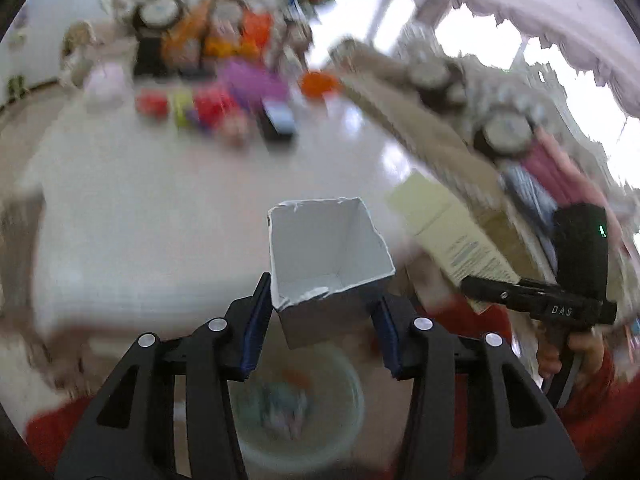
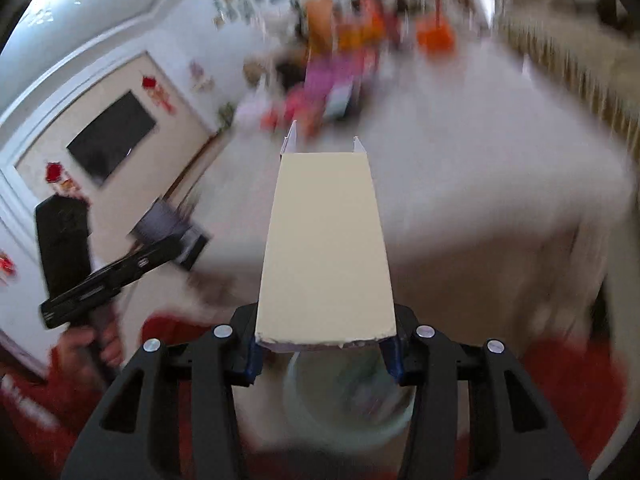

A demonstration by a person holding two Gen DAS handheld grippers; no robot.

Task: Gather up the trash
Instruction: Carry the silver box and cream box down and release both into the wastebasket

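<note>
My left gripper [image 1: 324, 308] is shut on a white open-topped carton [image 1: 328, 248] with torn edges, its blue pads pressing both sides. Directly below it stands a pale green bin [image 1: 348, 420] with some trash inside. At the right of the left wrist view, my right gripper [image 1: 476, 286] holds a cream carton [image 1: 448, 232]. In the right wrist view, that right gripper [image 2: 326, 346] is shut on the cream carton [image 2: 326, 240], held above the same bin [image 2: 308, 416]. The left gripper [image 2: 176, 250] shows at the left with its white carton [image 2: 160, 220].
A white table [image 1: 140, 220] stretches ahead, with blurred colourful toys and boxes [image 1: 224, 104] at its far end. A beige ribbed piece of furniture [image 1: 400, 120] runs along the right. A dark screen [image 2: 112, 140] hangs on the wall. A hand [image 2: 80, 346] grips the left tool.
</note>
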